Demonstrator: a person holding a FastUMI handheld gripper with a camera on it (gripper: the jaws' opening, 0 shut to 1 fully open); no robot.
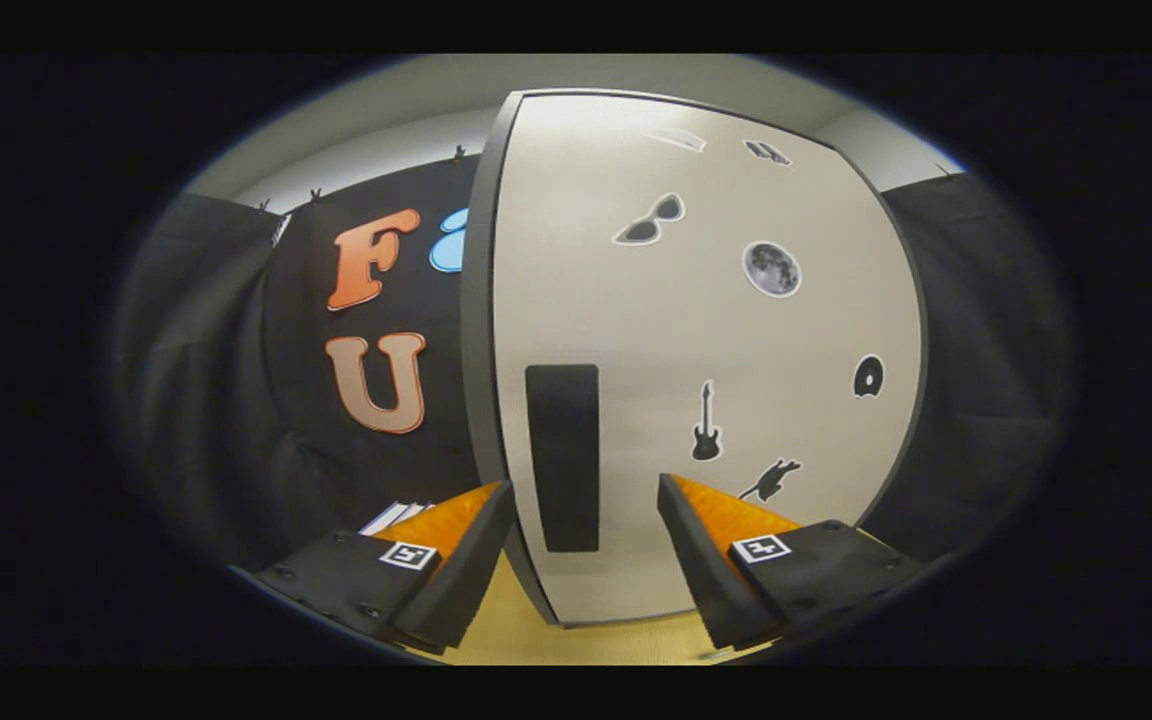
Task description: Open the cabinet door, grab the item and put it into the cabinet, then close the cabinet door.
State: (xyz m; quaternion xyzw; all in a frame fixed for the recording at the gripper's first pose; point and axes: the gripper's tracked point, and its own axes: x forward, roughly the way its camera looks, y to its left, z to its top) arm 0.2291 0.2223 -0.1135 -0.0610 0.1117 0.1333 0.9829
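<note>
Just starting. Cabinet door (706,330) shut. Black handle (563,457) just ahead, between the gripper (586,500) fingers, spread apart, holding nothing. Left: opening, grabbing the item, putting in, closing.

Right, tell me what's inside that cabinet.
Cannot tell: the closed cabinet door covers the inside. Its face shows a black handle and stickers. The open gripper points at the handle, fingers apart.

Recording booth; black cloth walls (226,380); stickered cabinet door (716,330)
</note>
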